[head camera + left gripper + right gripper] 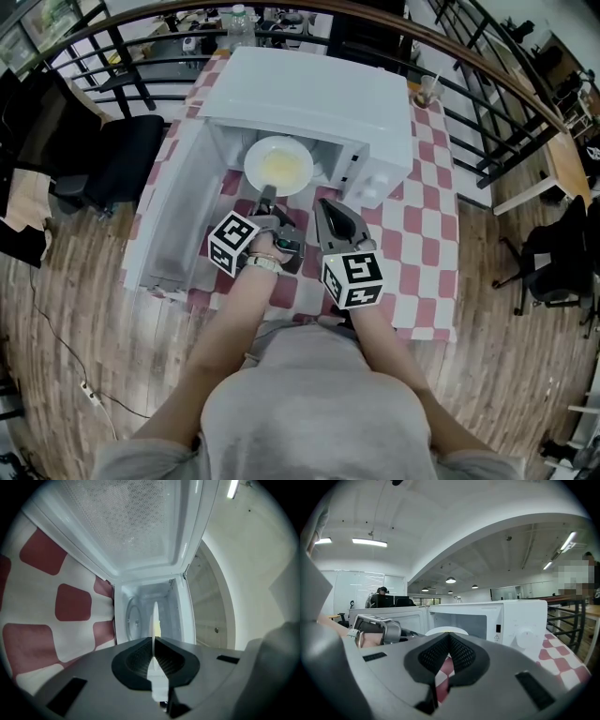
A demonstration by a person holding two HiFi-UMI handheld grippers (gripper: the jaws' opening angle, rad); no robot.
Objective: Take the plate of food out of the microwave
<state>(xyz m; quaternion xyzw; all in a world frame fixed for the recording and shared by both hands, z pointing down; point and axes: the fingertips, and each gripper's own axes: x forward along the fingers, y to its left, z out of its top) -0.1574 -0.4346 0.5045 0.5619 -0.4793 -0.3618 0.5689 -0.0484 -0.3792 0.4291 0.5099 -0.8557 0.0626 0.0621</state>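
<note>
A white plate with yellow food sits at the mouth of the white microwave, its near rim out past the opening. The microwave door hangs open to the left. My left gripper is shut on the plate's near rim. In the left gripper view, which is rolled on its side, the plate shows edge-on between the pads of my left gripper. My right gripper hovers just right of the plate, shut with nothing in it. In the right gripper view, my right gripper points at the plate and the microwave.
The microwave stands on a table with a red-and-white checked cloth. A glass with a straw is behind the microwave at the right. A black chair stands left of the table and a dark railing runs behind it.
</note>
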